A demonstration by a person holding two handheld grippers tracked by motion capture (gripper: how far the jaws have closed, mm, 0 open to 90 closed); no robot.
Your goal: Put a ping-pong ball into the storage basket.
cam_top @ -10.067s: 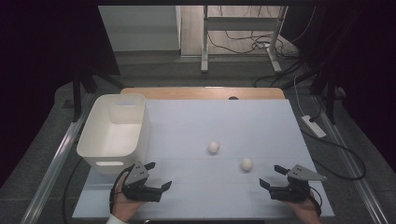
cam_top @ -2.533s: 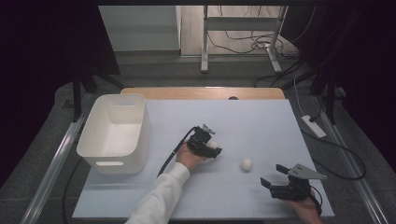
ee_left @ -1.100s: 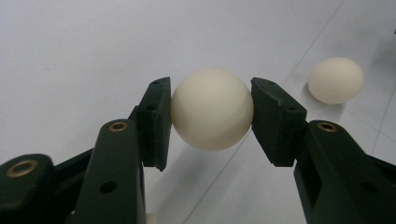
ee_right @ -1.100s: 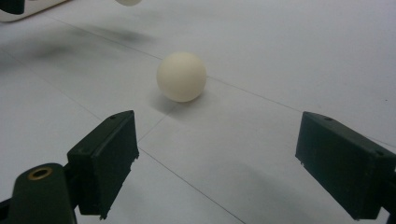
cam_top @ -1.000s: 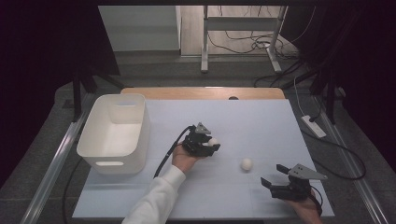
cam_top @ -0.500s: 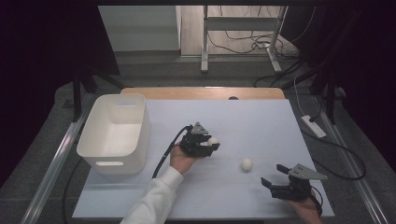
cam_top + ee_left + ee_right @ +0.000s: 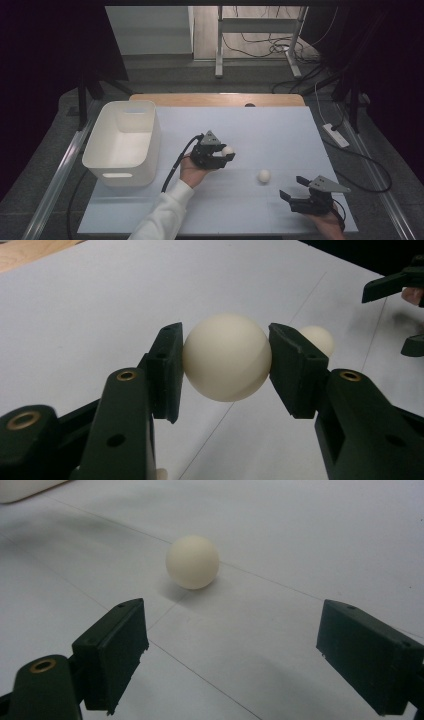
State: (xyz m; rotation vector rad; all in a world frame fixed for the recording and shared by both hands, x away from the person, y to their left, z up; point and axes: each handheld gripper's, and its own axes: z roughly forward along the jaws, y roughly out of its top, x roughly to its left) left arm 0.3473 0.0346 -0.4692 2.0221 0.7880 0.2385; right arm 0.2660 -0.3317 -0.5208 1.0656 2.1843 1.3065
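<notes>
Halfway there, by the look of it. Left tool point(image 7: 223, 154) clamped on one white ball point(image 7: 227, 357), pads pressing both sides, lifted off the surface point(image 7: 280, 130). Bin point(image 7: 123, 142) well off to its left, nothing in it yet. Second ball point(image 7: 192, 562) loose just ahead of the right tool point(image 7: 230, 655), jaws wide open. Both drops left to do.
</notes>
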